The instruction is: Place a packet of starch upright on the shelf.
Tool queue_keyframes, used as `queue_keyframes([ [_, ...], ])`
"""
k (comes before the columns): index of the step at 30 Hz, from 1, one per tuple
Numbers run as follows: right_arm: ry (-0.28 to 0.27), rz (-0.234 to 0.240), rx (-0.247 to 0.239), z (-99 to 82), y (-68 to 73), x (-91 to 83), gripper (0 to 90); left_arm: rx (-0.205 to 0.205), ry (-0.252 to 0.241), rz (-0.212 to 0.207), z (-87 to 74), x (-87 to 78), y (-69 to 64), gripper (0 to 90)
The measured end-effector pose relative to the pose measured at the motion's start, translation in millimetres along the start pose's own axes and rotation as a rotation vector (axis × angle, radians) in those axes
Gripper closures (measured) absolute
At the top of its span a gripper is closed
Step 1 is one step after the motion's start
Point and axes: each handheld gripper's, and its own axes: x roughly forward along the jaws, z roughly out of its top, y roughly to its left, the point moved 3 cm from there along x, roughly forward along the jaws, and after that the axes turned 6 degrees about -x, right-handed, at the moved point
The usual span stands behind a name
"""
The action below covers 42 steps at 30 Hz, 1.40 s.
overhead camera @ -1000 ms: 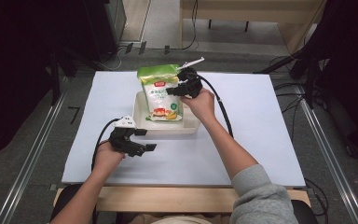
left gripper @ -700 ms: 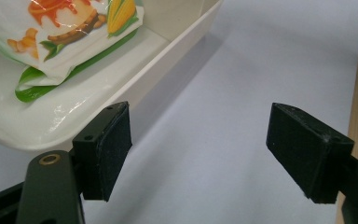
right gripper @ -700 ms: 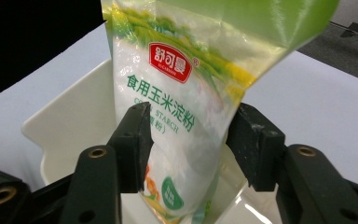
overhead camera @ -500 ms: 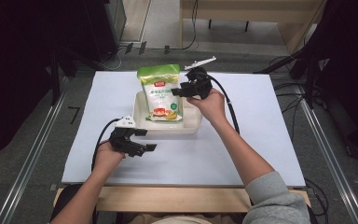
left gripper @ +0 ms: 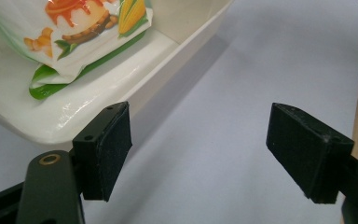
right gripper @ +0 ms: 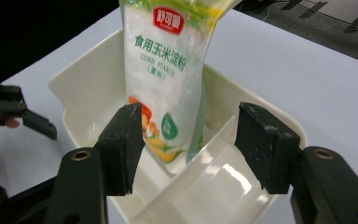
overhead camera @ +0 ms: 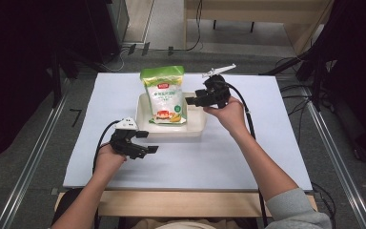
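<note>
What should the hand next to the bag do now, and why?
Probably draw the right gripper a little further away from the corn starch bag. Its jaws have just been opening, with nothing between them, and the bag stands upright in the white tray with no pad on it. The left gripper waits open over the table, beside the tray's near rim.

Pouch (overhead camera: 164, 95) blocks tray (overhead camera: 195, 130) (sheet (overhead camera: 267, 152) open).

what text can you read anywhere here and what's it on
"舒可曼", white on a red badge, at the top of the corn starch bag
"食用玉米淀粉", in green below the badge
"CORN STARCH", beneath that
"(需粉)", smaller, read with less certainty
The round green emblem lower on the bag is too small to read.
</note>
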Motion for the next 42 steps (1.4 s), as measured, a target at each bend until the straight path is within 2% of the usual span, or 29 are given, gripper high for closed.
queue_keyframes([
  [6, -0.005, 0.02, 0.004, -15.8, 5.2, -18.2, 40.9, -0.001, 0.004, 0.008, 0.0, -0.5, 1.0, 22.7],
  [9, -0.006, 0.007, -0.01, -24.8, 9.3, -26.9, 39.4, 0.001, 0.002, 0.004, 0.0, 0.1, -0.1, 22.8],
  [14, -0.012, 0.02, -0.027, -42.8, 14.8, -37.2, 39.0, 0.004, 0.011, 0.01, -0.2, 0.6, -0.3, 22.7],
  [18, -0.031, 0.028, -0.021, -60.1, 14.7, -49.3, 38.8, 0.003, 0.013, 0.007, -0.2, 0.7, -0.9, 22.7],
  [24, -0.046, 0.016, -0.012, -83.3, 11.1, -64.8, 37.0, 0.006, 0.016, 0.007, -0.3, 1.6, -2.0, 22.7],
  [28, -0.043, 0.018, -0.009, -97.0, 9.3, -69.5, 35.7, 0.006, 0.015, 0.004, -0.3, 2.0, -2.3, 22.7],
  [34, -0.045, 0.026, 0.024, -114.6, 7.8, -71.7, 31.8, 0.019, 0.022, 0.008, -0.4, 1.7, -3.7, 22.7],
  [37, -0.002, 0.021, 0.004, -123.9, 7.2, -68.4, 28.3, 0.024, 0.031, 0.01, -0.4, 2.1, -4.3, 22.7],
  [39, 0.033, 0.001, 0.0, -130.6, 6.6, -65.3, 28.0, 0.025, 0.026, 0.003, -0.3, 2.5, -4.7, 22.7],
  [42, 0.031, 0.002, 0.007, -137.7, 5.4, -60.3, 25.6, 0.023, 0.031, 0.004, -0.3, 2.6, -4.2, 22.7],
])
